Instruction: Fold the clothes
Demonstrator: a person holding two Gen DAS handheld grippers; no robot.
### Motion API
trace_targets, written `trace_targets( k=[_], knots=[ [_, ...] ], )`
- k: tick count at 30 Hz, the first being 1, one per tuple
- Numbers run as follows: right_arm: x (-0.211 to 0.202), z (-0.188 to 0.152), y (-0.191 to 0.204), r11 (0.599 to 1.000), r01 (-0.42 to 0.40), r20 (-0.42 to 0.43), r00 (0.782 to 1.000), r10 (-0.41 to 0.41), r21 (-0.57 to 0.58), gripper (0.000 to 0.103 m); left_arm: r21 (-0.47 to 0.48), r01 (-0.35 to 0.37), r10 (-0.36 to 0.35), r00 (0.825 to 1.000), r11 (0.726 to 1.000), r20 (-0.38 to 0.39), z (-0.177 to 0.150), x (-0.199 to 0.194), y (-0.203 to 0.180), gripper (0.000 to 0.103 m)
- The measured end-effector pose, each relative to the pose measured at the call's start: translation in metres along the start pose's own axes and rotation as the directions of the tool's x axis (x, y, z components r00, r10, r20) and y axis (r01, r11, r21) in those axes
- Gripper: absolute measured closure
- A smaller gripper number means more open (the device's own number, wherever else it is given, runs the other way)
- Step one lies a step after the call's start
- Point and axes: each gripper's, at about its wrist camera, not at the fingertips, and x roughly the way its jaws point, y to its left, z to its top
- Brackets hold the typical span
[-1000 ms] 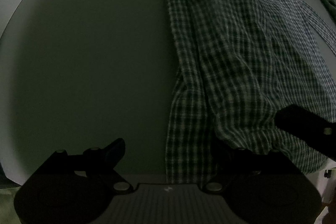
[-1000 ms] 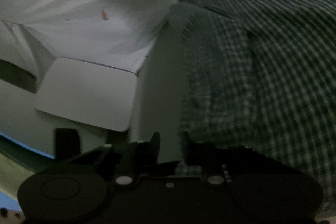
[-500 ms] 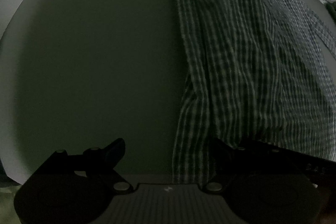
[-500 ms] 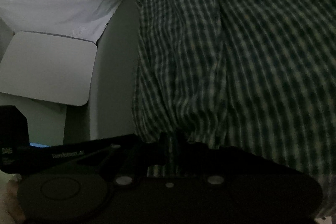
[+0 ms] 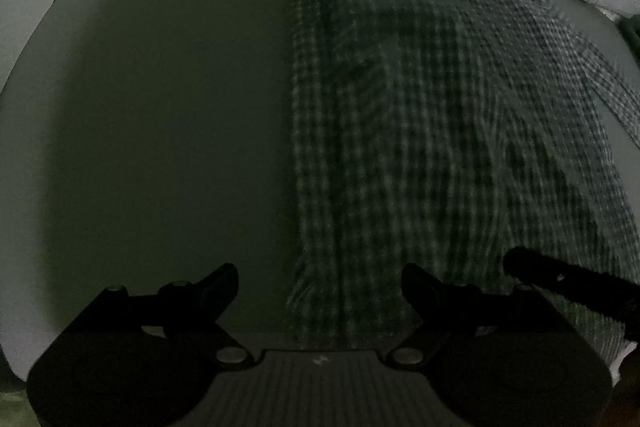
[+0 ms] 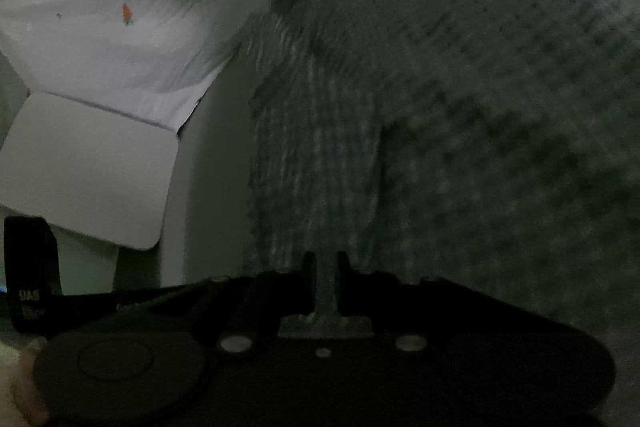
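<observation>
checked shirt (image 6: 460, 131) shifted, apparently blurrier

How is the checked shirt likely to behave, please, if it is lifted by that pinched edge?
The checked shirt is probably floppy: it bunches in folds where the right gripper pinches it. It seems light, being thin woven cloth. It would likely drape and trail.

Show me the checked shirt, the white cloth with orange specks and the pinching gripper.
checked shirt (image 5: 420, 147): left wrist view, middle of the fabric.
white cloth (image 6: 120, 39): right wrist view, creased middle.
right gripper (image 6: 326, 267): right wrist view, between fingertips.
</observation>
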Motion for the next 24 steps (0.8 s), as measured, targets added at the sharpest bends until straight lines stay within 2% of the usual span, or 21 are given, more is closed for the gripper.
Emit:
trace_targets(
  k=[5, 8, 11, 13, 15, 18, 20, 23, 24],
  knots=[
    [-0.012, 0.035, -0.017, 0.988, 0.13, 0.076, 0.989, -0.123, -0.085, 0.088, -0.001, 0.0, 0.0, 1.0, 1.0, 0.003, 0.027, 0.017, -0.029, 0.014],
    [-0.02, 0.052, -0.028, 0.952, 0.255, 0.13, 0.963, -0.235, -0.168, 0.088, 0.004, 0.003, -0.003, 1.0, 1.0, 0.008, 0.038, 0.022, -0.041, 0.014],
    [-0.029, 0.066, -0.036, 0.903, 0.369, 0.226, 0.92, -0.321, -0.222, 0.085, 0.009, 0.01, -0.011, 1.0, 1.0, 0.018, 0.057, 0.031, -0.052, 0.014],
    [-0.031, 0.074, -0.04, 0.838, 0.497, 0.341, 0.846, -0.41, -0.226, 0.073, 0.008, 0.016, -0.016, 0.999, 1.0, 0.031, 0.072, 0.037, -0.056, 0.014],
    [-0.034, 0.084, -0.052, 0.777, 0.593, 0.413, 0.775, -0.478, -0.213, 0.07, 0.007, 0.014, -0.014, 0.999, 1.0, 0.046, 0.089, 0.046, -0.061, 0.013],
    [-0.044, 0.102, -0.078, 0.755, 0.645, 0.461, 0.709, -0.533, -0.117, 0.063, 0.004, -0.004, 0.004, 0.998, 1.0, 0.065, 0.114, 0.058, -0.062, 0.013],
    [-0.053, 0.117, -0.097, 0.741, 0.67, 0.485, 0.659, -0.576, -0.031, 0.061, -0.011, -0.016, 0.017, 0.996, 1.0, 0.091, 0.128, 0.062, -0.058, 0.013],
    [-0.077, 0.134, -0.125, 0.695, 0.713, 0.512, 0.563, -0.648, 0.096, 0.059, -0.032, -0.03, 0.034, 0.989, 0.999, 0.142, 0.144, 0.065, -0.049, 0.013],
    [-0.084, 0.14, -0.133, 0.67, 0.729, 0.52, 0.522, -0.676, 0.14, 0.055, -0.035, -0.033, 0.038, 0.987, 0.999, 0.156, 0.147, 0.063, -0.044, 0.013]
  ],
)
